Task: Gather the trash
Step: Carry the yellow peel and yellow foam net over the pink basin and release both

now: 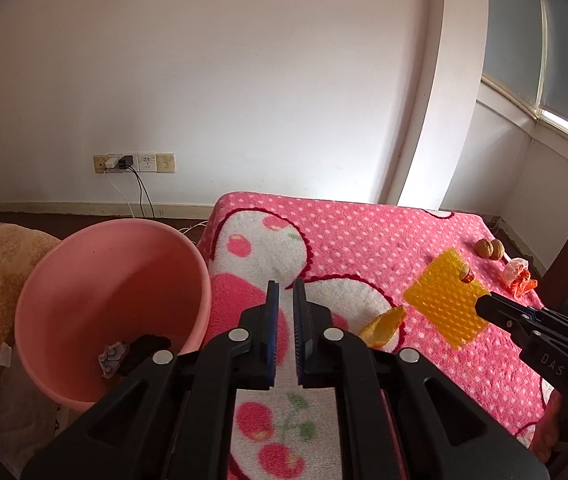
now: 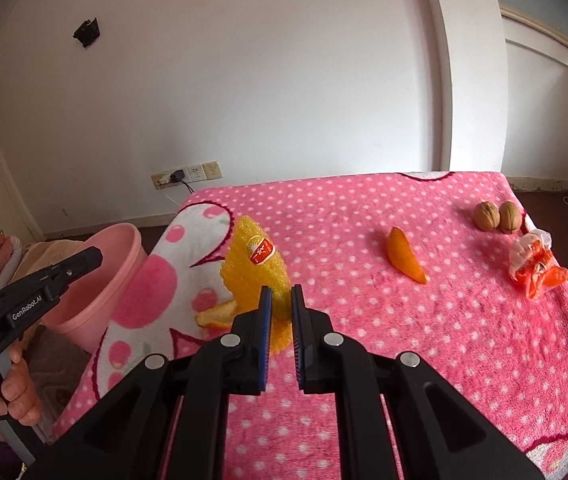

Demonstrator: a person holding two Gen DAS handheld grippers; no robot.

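Between gripper (image 2: 281,300) pads: dimpled yellow foam (image 2: 254,268)

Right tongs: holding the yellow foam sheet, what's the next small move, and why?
Probably carry the yellow foam sheet left toward the pink bucket. The right tongs appear shut on its edge, with the sheet lifted above the blanket; the bucket sits off the blanket's left edge, already holding some trash.

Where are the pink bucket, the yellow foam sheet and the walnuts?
pink bucket (image 1: 84,280): left wrist view, inner wall.
yellow foam sheet (image 1: 444,304): left wrist view, centre of the sheet.
walnuts (image 2: 486,216): right wrist view, left nut's shell.
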